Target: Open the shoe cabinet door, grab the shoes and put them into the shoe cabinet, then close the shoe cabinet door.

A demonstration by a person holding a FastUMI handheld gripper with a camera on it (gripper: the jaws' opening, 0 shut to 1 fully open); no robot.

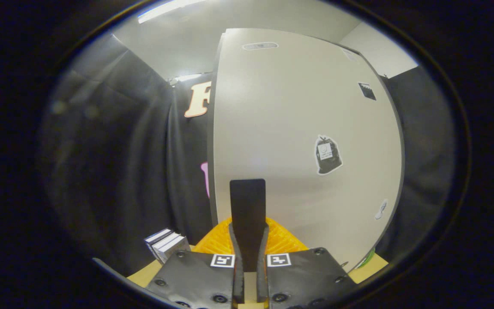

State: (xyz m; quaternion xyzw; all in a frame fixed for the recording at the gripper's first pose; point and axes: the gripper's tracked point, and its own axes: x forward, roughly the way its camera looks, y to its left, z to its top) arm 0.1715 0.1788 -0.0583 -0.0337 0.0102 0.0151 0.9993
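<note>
You've got a light wooden surface (369,268) underfoot here, with black cloth walls hanging on both sides and a pale ceiling with a bright light strip (165,9) overhead. A small stack of white-edged books (166,243) sits off to the left of your fingers, against the cloth.

Right in front of you stands the shoe cabinet door (298,128), a big pale panel, upright and close, with a few stickers on it, one shaped like a dark bag (327,154).

Your gripper (249,253) is nearly closed, both fingers squeezing a flat dark upright piece (248,210) that rises between them against the door. What that piece is, I can't tell. Something ribbed and orange (283,242) shows just ahead of the fingers, at the foot of the door.
</note>
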